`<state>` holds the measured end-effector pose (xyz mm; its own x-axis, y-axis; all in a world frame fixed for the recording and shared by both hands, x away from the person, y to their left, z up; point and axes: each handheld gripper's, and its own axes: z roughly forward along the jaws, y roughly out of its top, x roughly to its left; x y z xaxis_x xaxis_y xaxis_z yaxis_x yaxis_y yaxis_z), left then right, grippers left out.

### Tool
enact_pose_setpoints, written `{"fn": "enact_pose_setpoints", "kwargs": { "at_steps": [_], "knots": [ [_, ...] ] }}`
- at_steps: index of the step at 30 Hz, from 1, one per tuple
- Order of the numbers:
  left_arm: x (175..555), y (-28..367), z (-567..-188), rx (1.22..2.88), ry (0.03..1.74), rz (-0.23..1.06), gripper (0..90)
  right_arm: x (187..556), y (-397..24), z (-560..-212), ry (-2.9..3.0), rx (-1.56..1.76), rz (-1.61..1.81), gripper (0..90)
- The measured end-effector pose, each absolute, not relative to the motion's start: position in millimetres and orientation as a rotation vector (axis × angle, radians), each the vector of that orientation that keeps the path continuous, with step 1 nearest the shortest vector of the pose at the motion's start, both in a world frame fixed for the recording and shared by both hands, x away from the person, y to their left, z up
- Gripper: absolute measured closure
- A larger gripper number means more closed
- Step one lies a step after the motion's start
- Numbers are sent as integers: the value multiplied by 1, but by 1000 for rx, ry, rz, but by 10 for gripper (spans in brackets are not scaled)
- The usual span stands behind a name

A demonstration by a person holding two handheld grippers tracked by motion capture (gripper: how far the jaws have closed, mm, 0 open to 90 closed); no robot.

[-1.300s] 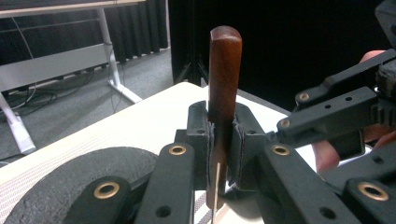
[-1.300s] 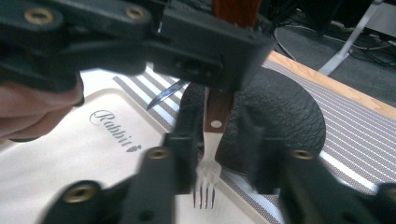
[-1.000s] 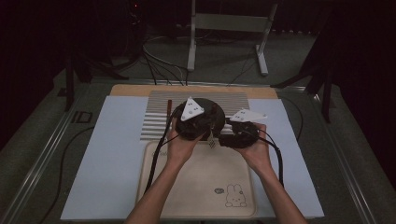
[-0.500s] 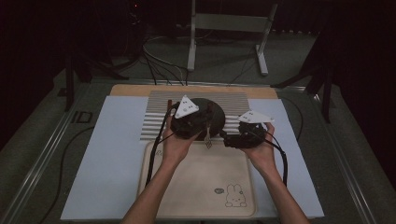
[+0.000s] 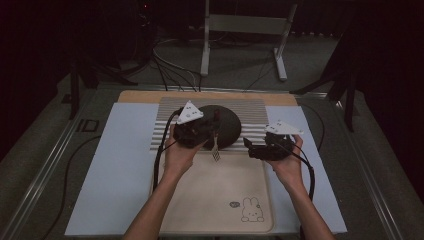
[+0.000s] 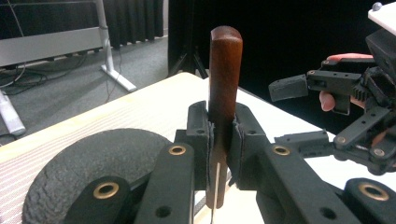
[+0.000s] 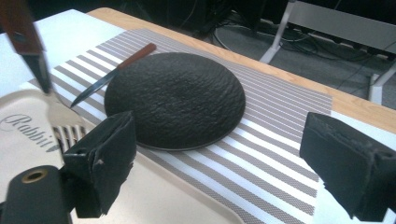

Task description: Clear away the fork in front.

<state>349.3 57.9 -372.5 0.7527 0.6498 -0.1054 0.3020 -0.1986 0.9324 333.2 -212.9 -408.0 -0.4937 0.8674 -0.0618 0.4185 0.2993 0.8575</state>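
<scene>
Fork clamped in my left gripper, right gripper empty and wide

My left hand [image 5: 176, 152] reaches up from the bottom of the high view to mid-frame, its left gripper [image 6: 219, 140] clamped on the wooden handle of a fork [image 5: 216, 150]; the handle stands upright, and in the high view the tines hang down over the top edge of the cream mat [image 5: 215, 200], just below the black plate [image 5: 225, 125] on the striped placemat [image 5: 255, 107]. My right hand [image 5: 286, 165] sits right of centre, the right gripper [image 7: 224, 163] aimed left with nothing between its jaws, which have just been opening. A knife [image 7: 114, 73] lies against the plate's left rim in the right gripper view. The mat reads "Rabbit" beside a rabbit drawing [image 5: 251, 210].
</scene>
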Motion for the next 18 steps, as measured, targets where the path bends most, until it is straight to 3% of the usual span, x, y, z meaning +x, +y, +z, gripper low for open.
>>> {"fn": "enact_pose_setpoints", "kwargs": {
  "at_steps": [18],
  "knots": [
    [346, 103, -371, 1833, 818, 309, 805, 331, -223, -412, 2018, 1170, 1071, 107]
  ]
}}
